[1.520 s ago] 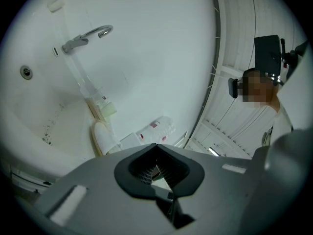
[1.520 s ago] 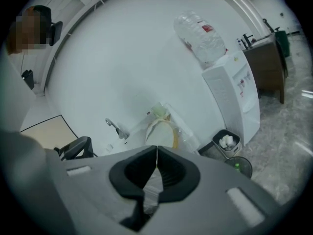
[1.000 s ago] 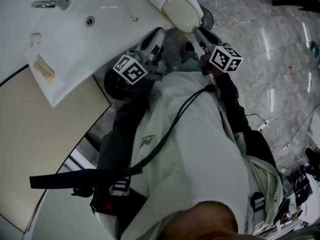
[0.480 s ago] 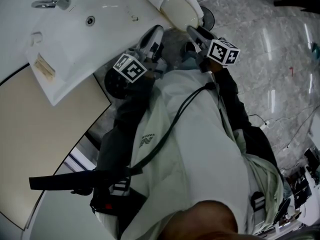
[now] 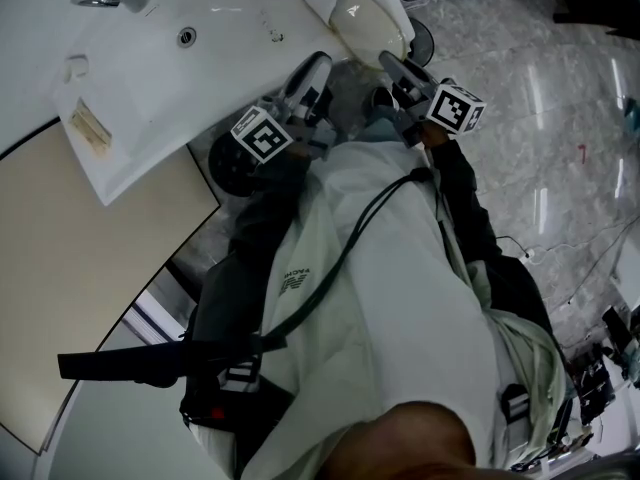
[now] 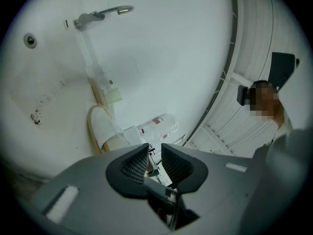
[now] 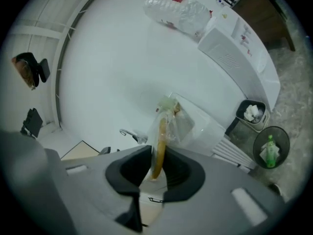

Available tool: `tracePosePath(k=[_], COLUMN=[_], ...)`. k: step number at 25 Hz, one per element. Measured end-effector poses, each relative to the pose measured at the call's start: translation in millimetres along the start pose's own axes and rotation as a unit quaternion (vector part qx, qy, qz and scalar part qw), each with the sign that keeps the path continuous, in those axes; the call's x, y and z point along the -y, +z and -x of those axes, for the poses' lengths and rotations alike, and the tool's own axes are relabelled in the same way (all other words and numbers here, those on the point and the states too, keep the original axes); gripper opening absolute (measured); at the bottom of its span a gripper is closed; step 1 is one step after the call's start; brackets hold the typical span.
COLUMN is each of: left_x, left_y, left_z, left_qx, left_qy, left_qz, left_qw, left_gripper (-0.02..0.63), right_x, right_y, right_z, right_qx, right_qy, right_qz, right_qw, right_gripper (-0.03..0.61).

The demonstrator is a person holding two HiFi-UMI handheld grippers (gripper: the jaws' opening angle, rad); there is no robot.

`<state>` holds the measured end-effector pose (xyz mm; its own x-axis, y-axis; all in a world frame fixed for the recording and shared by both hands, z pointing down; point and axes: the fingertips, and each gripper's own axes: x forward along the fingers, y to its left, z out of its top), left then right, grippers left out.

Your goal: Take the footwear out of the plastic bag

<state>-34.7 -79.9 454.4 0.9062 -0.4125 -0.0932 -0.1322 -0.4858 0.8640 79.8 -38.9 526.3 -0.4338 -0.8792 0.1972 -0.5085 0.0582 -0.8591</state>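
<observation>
— Right gripper (image 7: 157, 161): clamped on the slipper (image 7: 159, 136), tan sole edge-on, wrapped in a clear plastic bag (image 7: 184, 124), held up before the white surface (image 7: 107, 67).
— Left gripper (image 6: 154, 155): jaws narrowly apart, empty.

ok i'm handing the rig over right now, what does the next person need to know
Right gripper: shut on a slipper, held edge-on, with the clear plastic bag still around its upper part.
Left gripper: open, nothing between its jaws, pointing at the white basin.
Second slipper: lies in the basin, apparently already out of its bag.
Left to do: probably grip the bag with the left gripper and pull it off the held slipper.
</observation>
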Motion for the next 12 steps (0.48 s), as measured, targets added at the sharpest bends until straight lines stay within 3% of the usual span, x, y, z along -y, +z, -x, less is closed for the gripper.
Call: tracePosePath(k=[6,9,12], left_x=[-7,-15,-16], left_y=[4,5,12], left_z=[-4,-9,-14], left_qx=[0.052,0.066,0.095], left_qy=[-0.054,-0.061,-0.074], left_qz=[0.104,0.128,0.152], left_qw=[0.9917,0.9876,0.9811], left_gripper=[0.180,0.242,0.353], right_x=[-32,-46,-74], right_y=[17,22,34], right_z=[17,27,43], right_qx=[0.038,0.050,0.078], right_qy=[0.073,0.111,0.169], right_qz=[-0.007,-0.021,-0.036], right_qw=[0.997,0.992,0.982], right_gripper=[0.052,0.049,0.049])
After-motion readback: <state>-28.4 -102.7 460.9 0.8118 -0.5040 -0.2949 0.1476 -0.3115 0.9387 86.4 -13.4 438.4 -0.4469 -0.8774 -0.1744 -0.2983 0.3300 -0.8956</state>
